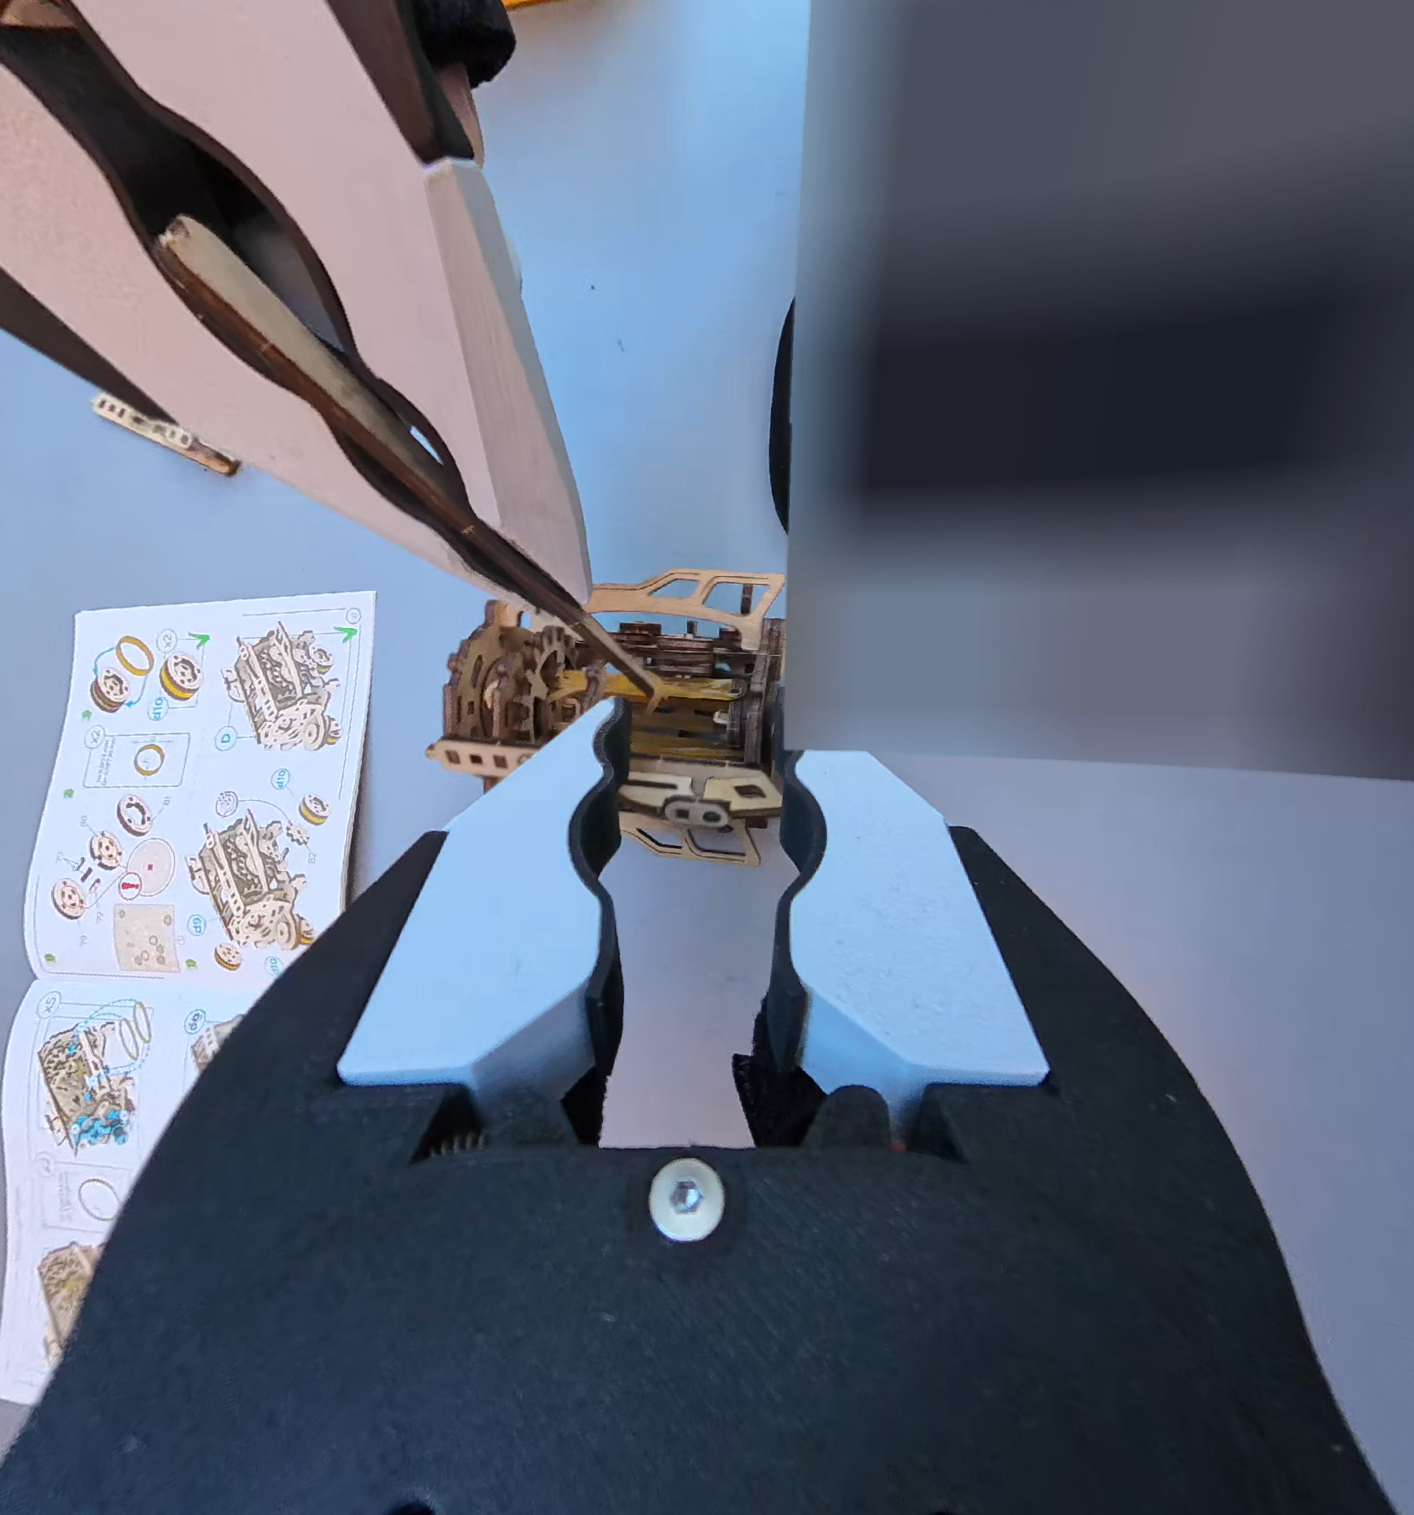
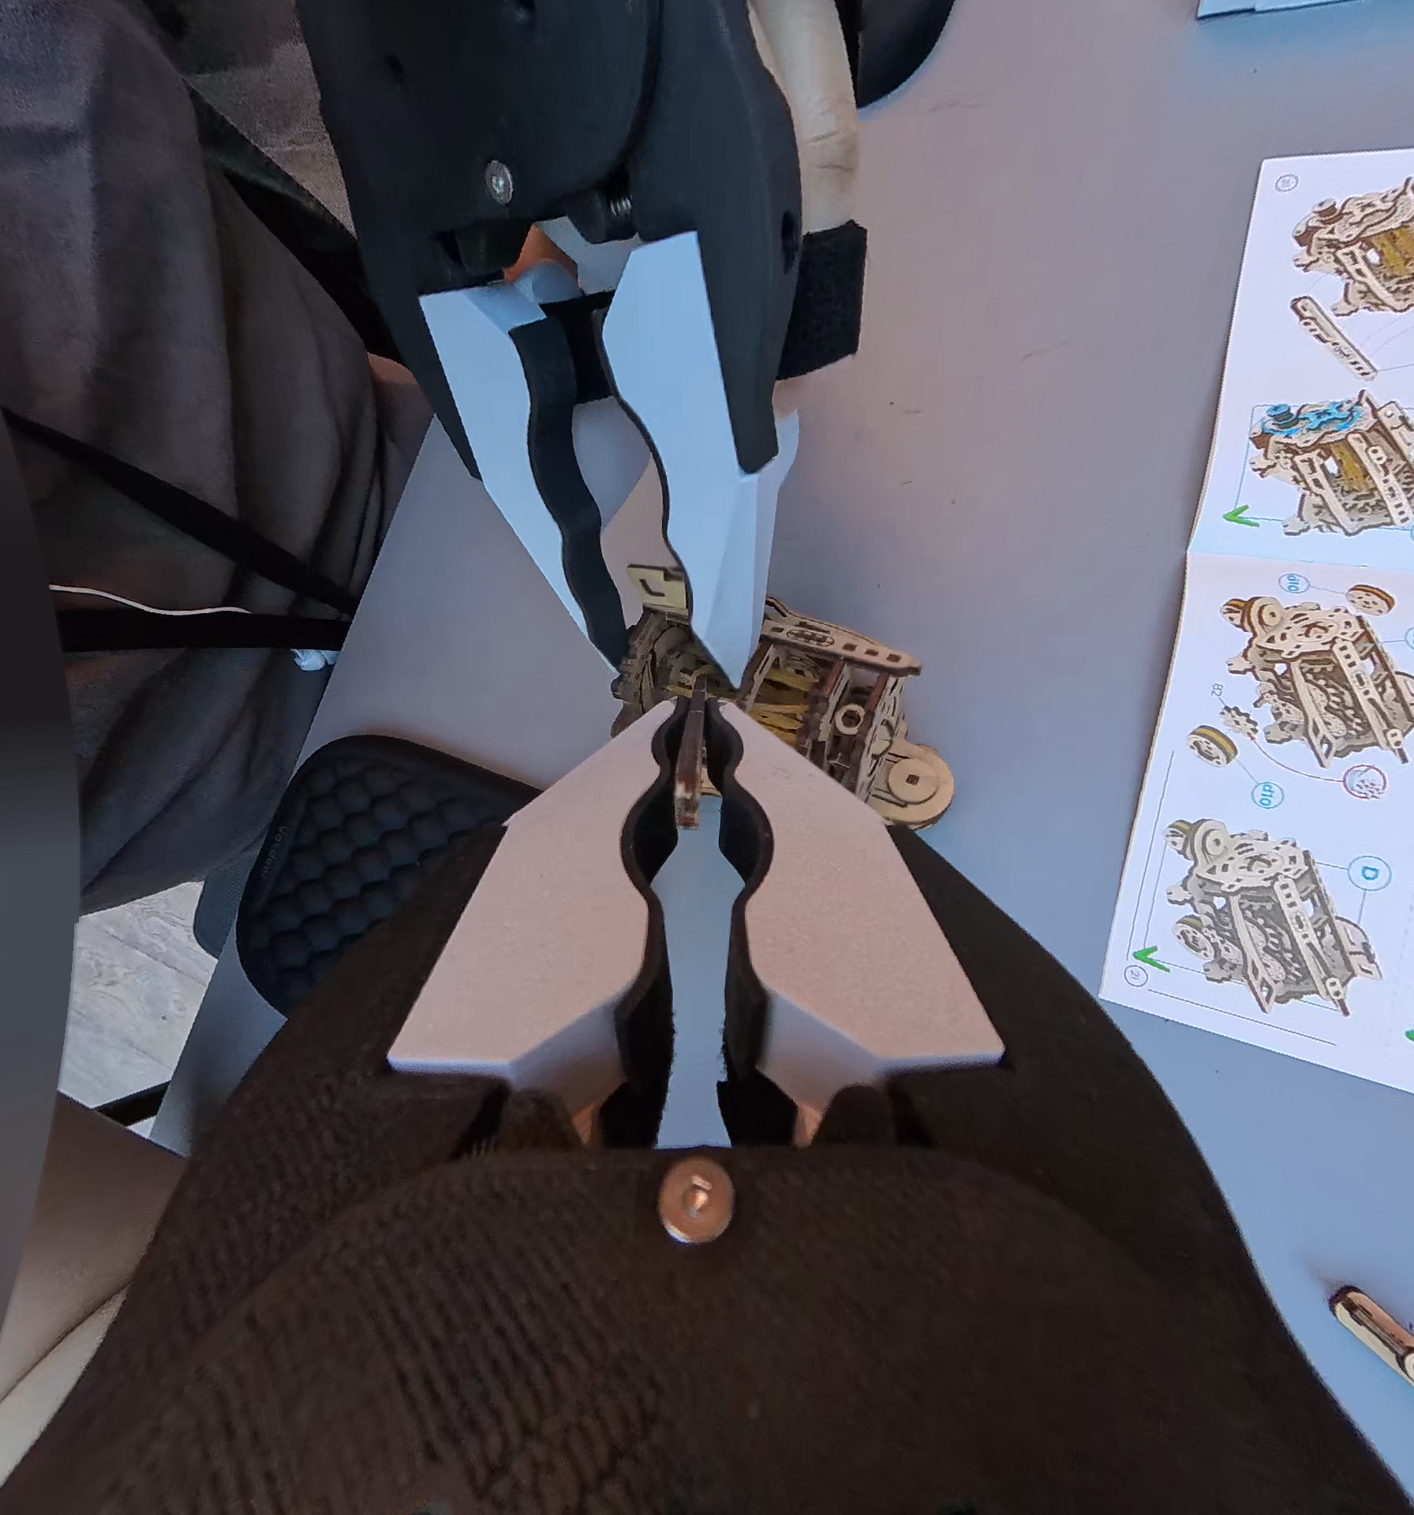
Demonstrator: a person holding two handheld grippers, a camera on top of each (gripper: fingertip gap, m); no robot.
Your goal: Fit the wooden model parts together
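The wooden model [image 1: 523,697], a small vehicle with gears and yellow bands, lies on the grey table [image 1: 671,328]; it also shows in the right wrist view [image 2: 843,697]. My left gripper [image 1: 700,738] straddles the model's rear section, its fingertips pressed on either side. In the right wrist view it [image 2: 671,668] comes down from above. My right gripper [image 2: 691,709] is shut on a thin wooden strip [image 2: 687,779]. In the left wrist view it [image 1: 581,607] reaches in from the upper left, and the strip's tip [image 1: 626,660] pokes into the model's top beside the gears.
An open instruction booklet [image 1: 212,779] lies on the table beside the model, also seen in the right wrist view [image 2: 1327,656]. A loose wooden strip [image 1: 163,430] lies farther out [image 2: 1400,1353]. A black chair cushion [image 2: 359,836] and a person's dark clothing sit past the table edge.
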